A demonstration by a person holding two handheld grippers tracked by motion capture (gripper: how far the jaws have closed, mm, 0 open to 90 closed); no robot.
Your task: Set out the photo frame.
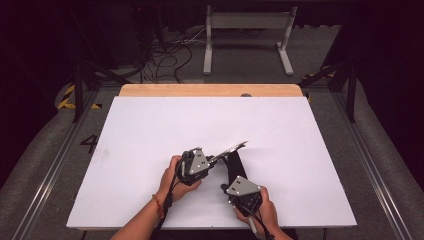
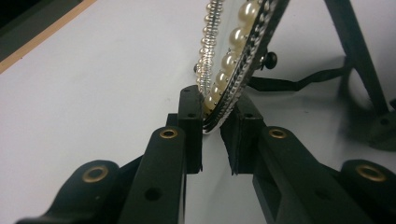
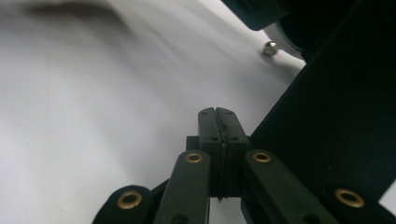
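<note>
with the left gripper (image 2: 212, 128) clamped on the rim of the pearl-edged mirror (image 2: 233, 60) raised above the white table (image 1: 150, 130), and the right gripper (image 3: 218, 122) pressed together beside its black stand (image 1: 235, 165), keep the pinch steady and tilt slowly.

Around the pearl-rimmed frame (image 1: 231, 148) and its black stand (image 1: 235, 165), the white table (image 1: 150, 130) lay bare to the far, left and right; the left gripper (image 1: 212, 161) and right gripper (image 1: 226, 189) crowded its near side.
</note>
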